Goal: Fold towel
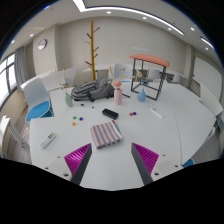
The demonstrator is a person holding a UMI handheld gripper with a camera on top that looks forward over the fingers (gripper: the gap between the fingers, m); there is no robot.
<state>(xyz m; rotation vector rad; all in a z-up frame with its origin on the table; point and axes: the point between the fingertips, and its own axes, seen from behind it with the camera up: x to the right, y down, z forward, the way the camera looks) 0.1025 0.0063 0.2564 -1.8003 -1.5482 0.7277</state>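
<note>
Jaws open, folded towel just ahead on table.

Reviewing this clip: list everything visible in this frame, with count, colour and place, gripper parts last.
towel: one, striped pink and grey, folded, on the table just ahead of the fingers.
table: one, white, filling the foreground.
bottle: one, pinkish, upright beyond the towel.
dark bundle: one, grey, far side of the table; cannot tell what it is.
black item: one, flat, between bottle and towel.
small objects: a few, coloured, left of the towel.
coat stand: one, wooden, behind the table.
side table: one, orange top, background right.
gripper: one, open, holding nothing.
pads: two, magenta, on the fingers' inner faces.
</note>
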